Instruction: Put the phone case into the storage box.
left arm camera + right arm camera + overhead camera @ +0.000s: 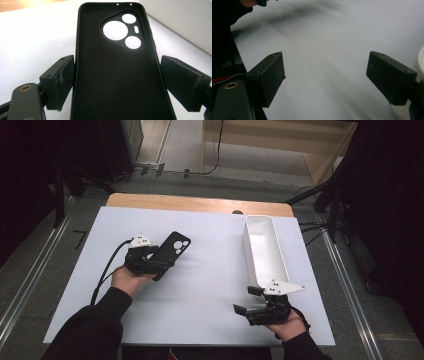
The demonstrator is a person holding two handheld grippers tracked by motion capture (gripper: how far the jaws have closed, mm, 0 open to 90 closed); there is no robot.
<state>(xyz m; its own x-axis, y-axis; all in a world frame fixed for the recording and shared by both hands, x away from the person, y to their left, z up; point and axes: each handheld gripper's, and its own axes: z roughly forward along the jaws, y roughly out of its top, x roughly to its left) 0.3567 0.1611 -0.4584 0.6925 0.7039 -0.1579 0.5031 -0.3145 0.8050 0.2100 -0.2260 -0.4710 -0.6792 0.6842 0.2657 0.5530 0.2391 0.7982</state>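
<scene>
Clearly clamped: left gripper (161,261), jaws set against the two long edges of a black soft-sided phone case (170,253) with a rounded triangular camera cut-out. Seen along the left gripper's own jaws: case (117,82) lying lengthwise between the pads, inner face up, left pad (65,80) touching one long edge and right pad (180,80) against the other, cut-out end pointing away from the gripper. Held at its near end, far end jutting beyond the fingertips, over a white table top (210,270). Ahead of that gripper and off to its right: wall of a long white rectangular plastic bin (185,22). Well apart from the case, near the table's front edge: right gripper (249,301), jaws spread wide with nothing between them. From its own camera, just pale table surface (324,62) between the two black pads (272,75), blurred. Just beyond the right gripper's grey plate: near end of the bin (264,250), stretching away from it, open side up. Dark sleeve (95,330) behind the left gripper.
</scene>
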